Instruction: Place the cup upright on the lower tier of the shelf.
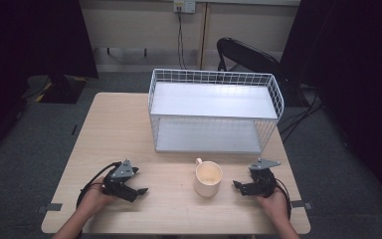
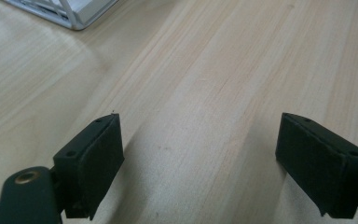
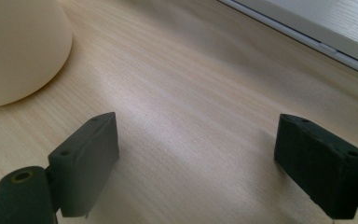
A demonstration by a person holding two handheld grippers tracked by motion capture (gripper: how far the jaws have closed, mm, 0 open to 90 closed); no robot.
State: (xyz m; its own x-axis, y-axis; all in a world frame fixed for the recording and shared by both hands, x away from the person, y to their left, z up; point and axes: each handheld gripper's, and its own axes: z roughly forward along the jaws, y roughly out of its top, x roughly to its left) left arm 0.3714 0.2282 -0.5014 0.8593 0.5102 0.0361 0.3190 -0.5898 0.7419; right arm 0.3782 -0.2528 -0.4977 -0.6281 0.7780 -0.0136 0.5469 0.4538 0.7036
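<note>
Cream mug (image 1: 208, 178) stands upright on the wooden table (image 1: 129, 124), in front of the white wire shelf rack (image 1: 214, 112), its handle at the mug's 12 o'clock, pointing toward the rack.

Right gripper (image 1: 239, 186) rests on the table at the mug's 3 o'clock, just beside it, jaws aimed toward the mug. Its jaws stand wide apart with nothing between them; in the right gripper view the mug (image 3: 18, 46) lies at 10 o'clock, off the line between the jaws.

Left gripper (image 1: 140, 190) sits at the mug's 9 o'clock, farther off, jaws likewise spread and empty over bare wood. The right hand is judged the nearer.

Table surface is pale, flat wood. Room: grey carpet, dark curtains either side, a folding chair (image 1: 243, 52) behind the rack.
</note>
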